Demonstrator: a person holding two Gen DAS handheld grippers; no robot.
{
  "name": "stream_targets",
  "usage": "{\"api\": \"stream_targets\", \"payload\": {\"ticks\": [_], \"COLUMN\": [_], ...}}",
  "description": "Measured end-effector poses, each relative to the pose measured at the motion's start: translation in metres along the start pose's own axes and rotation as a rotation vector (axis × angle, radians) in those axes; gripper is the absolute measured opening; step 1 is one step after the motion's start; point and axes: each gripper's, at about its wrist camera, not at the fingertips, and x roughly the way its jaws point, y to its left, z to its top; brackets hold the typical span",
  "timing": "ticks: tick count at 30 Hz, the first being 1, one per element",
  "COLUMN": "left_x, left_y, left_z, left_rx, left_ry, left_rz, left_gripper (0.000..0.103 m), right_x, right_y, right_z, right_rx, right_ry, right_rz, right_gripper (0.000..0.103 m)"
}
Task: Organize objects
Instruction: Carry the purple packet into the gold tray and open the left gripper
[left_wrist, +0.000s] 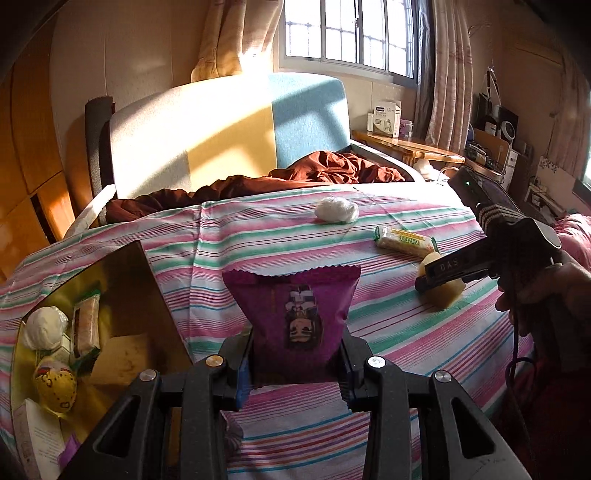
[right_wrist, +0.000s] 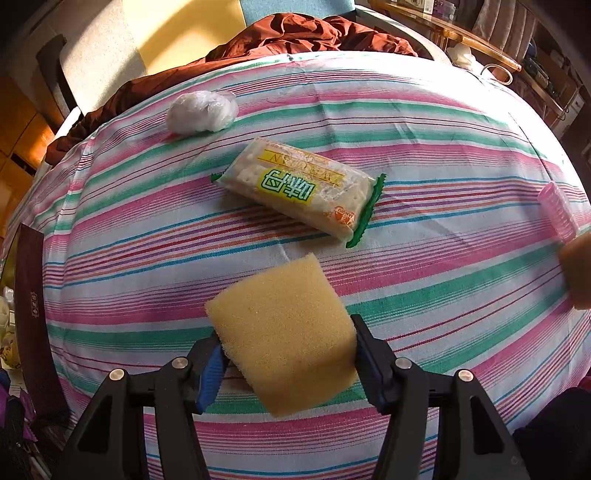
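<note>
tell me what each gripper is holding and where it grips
Left gripper pinches the purple snack packet at its lower end. Right gripper clamps the yellow sponge across its side faces.

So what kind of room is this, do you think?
Most likely a lived-in bedroom: a padded headboard with rumpled maroon bedding below it, a curtained barred window, and a cluttered wooden side table.

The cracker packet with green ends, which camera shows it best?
The right wrist view: the clear cracker packet with green ends lies large and whole beyond the yellow foam sponge. The left wrist view shows it small, far right.
</note>
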Motion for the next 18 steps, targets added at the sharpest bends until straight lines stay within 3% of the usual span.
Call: {"api": "stream_targets", "payload": {"ticks": [12,18], "left_x": [-0.020,-0.025], "left_y": [0.090,0.143], "left_z": [-0.015,-0.033], "left_rx": [-0.161,-0.300], "left_ry": [0.028,0.075], "left_rz": [0.157,0.176], "left_gripper": [0.037,0.037], "right_x": [-0.004,-0.007], "right_y": [-0.012,-0.017], "right_z": [-0.002,-0.004], "right_rx": [-0.004,-0.016], "right_ry": [-0.006,-0.010], "right_rz": [-0.006,-0.010], "right_gripper": [0.062,0.062]}}
